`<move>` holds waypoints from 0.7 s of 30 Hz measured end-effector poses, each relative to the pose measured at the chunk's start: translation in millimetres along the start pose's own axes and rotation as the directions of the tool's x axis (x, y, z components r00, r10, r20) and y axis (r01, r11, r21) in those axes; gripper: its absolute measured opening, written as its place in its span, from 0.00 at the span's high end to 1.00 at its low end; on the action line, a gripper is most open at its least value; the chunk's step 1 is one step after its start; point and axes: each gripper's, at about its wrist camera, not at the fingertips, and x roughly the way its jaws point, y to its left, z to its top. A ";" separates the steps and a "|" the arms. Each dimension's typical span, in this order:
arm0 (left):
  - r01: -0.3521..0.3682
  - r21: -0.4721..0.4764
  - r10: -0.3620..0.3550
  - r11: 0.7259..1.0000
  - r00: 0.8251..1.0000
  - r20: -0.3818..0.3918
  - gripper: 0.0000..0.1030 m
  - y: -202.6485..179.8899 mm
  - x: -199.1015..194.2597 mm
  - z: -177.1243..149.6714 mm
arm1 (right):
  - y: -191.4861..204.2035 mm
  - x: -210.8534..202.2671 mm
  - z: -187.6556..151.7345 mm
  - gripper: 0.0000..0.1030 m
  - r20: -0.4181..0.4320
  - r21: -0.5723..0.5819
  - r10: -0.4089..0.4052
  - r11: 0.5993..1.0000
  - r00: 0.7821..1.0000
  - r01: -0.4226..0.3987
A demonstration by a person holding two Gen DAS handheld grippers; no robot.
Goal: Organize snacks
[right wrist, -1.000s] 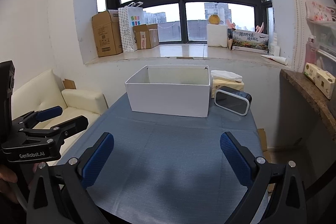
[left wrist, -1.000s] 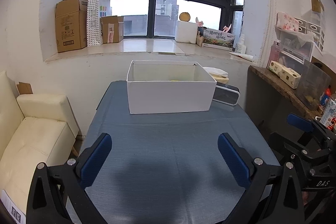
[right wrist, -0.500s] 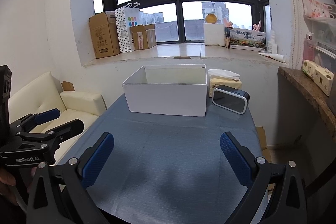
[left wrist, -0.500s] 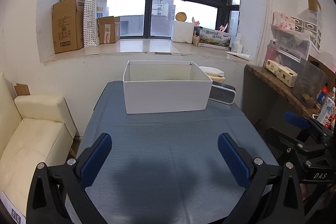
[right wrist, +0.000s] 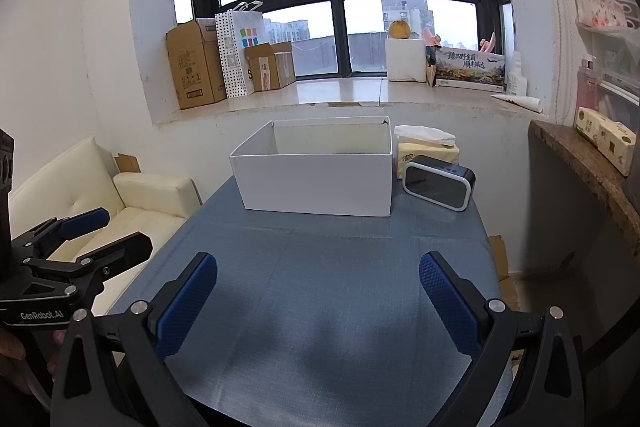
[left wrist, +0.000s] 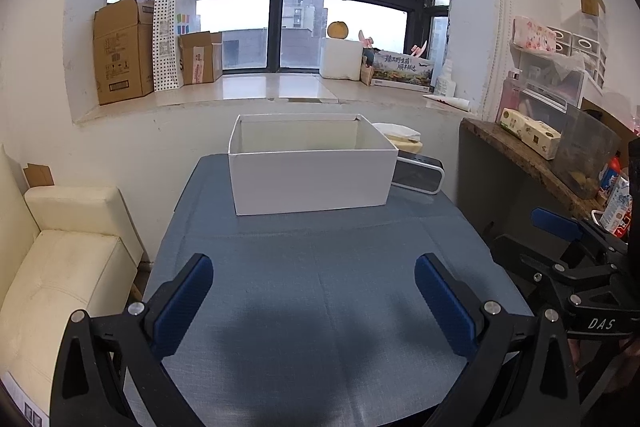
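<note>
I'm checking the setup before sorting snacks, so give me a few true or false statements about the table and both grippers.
1. The white box stands at the far end of the table. True.
2. The left gripper grips a snack. False: it is open and empty.
3. A clock sits right of the box. True.
4. The right gripper is inside the box. False: it is open, above bare tablecloth.

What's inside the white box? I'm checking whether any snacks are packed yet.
Only the white box's bare inner walls show, in both views. Its front wall covers the floor, so any contents are hidden.
</note>
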 end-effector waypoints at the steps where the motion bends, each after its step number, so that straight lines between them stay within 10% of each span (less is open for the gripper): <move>1: -0.002 -0.001 0.002 1.000 1.000 0.000 0.00 -0.3 0.3 0.3 | 0.1 0.0 0.0 0.00 -0.001 0.000 -0.001 1.000 1.000 0.001; 21: -0.010 0.001 0.010 1.000 1.000 -0.004 0.00 0.9 0.1 -2.2 | 5.4 1.8 -2.6 0.00 -0.006 -0.007 0.007 1.000 1.000 -0.007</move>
